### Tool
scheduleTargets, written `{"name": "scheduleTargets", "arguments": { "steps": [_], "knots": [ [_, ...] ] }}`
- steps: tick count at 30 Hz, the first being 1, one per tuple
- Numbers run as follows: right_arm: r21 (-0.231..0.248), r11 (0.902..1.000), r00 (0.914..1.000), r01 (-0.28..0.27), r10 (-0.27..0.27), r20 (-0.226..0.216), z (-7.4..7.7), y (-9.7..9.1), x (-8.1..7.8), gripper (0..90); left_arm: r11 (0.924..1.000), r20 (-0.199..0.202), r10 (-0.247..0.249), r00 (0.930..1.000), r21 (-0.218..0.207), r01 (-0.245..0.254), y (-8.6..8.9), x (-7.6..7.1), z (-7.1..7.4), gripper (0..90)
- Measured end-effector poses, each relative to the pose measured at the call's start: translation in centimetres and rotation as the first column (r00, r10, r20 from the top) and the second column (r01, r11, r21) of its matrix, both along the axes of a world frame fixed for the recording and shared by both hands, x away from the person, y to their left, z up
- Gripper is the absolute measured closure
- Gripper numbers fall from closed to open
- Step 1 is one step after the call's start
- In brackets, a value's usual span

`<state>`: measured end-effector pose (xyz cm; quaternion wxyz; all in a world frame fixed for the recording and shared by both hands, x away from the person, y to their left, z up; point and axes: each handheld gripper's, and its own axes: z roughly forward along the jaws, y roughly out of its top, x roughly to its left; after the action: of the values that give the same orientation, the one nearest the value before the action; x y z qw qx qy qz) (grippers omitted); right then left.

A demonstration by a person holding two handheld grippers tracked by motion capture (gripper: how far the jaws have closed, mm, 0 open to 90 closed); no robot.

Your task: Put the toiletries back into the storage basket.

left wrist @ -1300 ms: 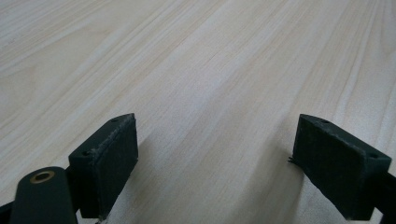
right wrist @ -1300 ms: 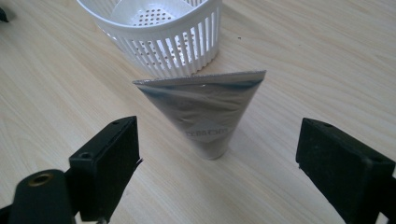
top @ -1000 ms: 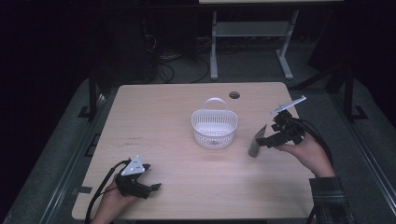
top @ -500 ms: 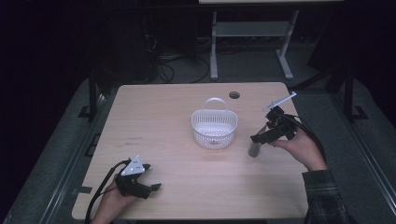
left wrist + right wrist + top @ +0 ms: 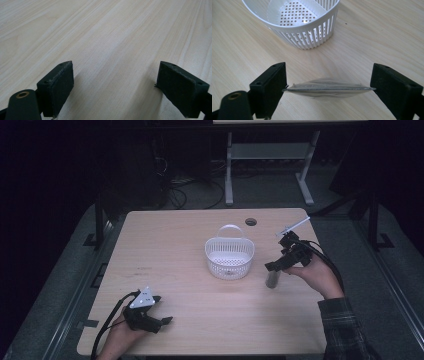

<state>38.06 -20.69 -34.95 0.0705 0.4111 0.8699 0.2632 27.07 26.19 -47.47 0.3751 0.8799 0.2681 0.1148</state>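
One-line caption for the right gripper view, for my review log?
Right gripper holds a flat silvery pouch by its edges above the wooden table, just short of an empty white basket.

Basket (image 5: 229, 258) mid-table (image 5: 170, 240); pouch (image 5: 272, 279) just right of it.

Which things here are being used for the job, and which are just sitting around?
Seems in use:
- right hand-held gripper, its jaws squeezing the edges of a silvery pouch
- white basket, empty, close beside the pouch

Seems idle:
- left hand-held gripper, open on the bare table, gripping nothing
- round hole in the table
- white stand behind the table
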Motion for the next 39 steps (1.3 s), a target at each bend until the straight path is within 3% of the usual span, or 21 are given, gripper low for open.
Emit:
{"name": "scheduleTargets", "arguments": {
  "steps": [3, 11, 28, 39],
  "knots": [
    [-0.006, 1.0000, 1.0000, 0.005, -0.005, -0.007, -0.1, 0.1, 0.0, 14.8, 1.0000, 0.000, 0.000, 1.0000, 0.000, 0.000, 0.0, 0.0, 0.0, 13.1],
    [-0.003, 1.0000, 1.0000, 0.002, -0.002, -0.003, 0.2, 0.1, -0.1, 28.9, 1.0000, 0.001, 0.000, 1.0000, 0.001, 0.000, 0.0, 0.0, 0.0, 13.1],
    [-0.019, 0.9998, 0.9999, -0.002, 0.002, -0.014, 0.3, 0.3, -0.2, 29.8, 1.0000, 0.001, -0.001, 1.0000, 0.000, 0.001, 0.0, 0.0, 0.0, 13.1],
    [-0.003, 1.0000, 0.9999, -0.009, 0.009, 0.007, 1.6, 0.4, -0.3, 29.8, 1.0000, -0.001, -0.001, 1.0000, -0.001, 0.001, 0.0, 0.0, 0.0, 13.1]
  ]
}}
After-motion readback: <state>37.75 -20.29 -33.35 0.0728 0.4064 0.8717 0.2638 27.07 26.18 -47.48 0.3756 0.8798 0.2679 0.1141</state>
